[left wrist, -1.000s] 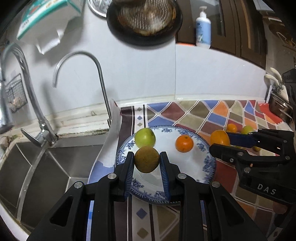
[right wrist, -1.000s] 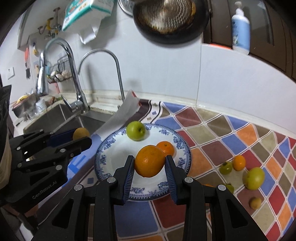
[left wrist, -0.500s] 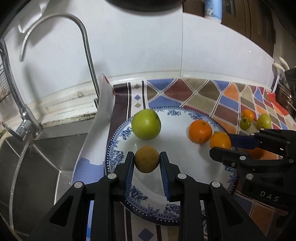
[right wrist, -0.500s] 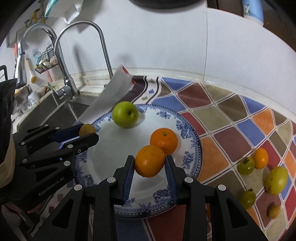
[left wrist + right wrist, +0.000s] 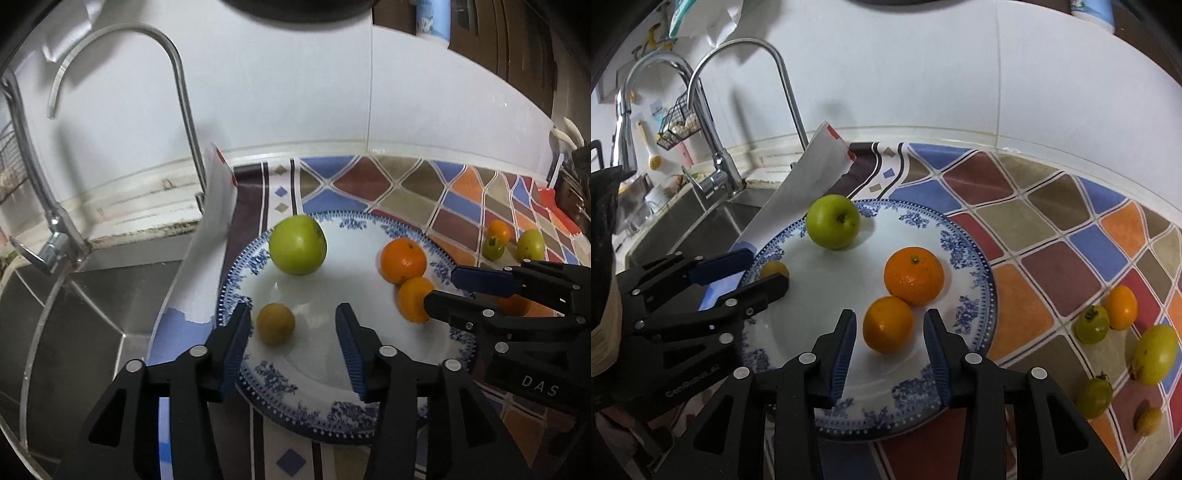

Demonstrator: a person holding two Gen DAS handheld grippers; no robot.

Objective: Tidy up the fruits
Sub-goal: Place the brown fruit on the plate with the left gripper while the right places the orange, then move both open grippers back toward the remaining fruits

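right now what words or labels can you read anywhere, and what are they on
"DAS": white letters on the right gripper body, seen from the left wrist view.
"GenRoboAI", roughly: small pale letters on the left gripper body, seen from the right wrist view; the last letters are unsure.
Bottle label at the top: too blurred to read.
Packet hanging at top left: print cut off, unreadable.
Plate, fruit, counter: no text.

Glossy ceramic plate (image 5: 975, 258); shiny metal tap (image 5: 173, 74) & sink (image 5: 92, 314); matt plastic fingers (image 5: 236, 339).

A curved faucet (image 5: 177, 92) rises behind the steel sink (image 5: 74, 314), beside the patterned mat (image 5: 1052, 229).
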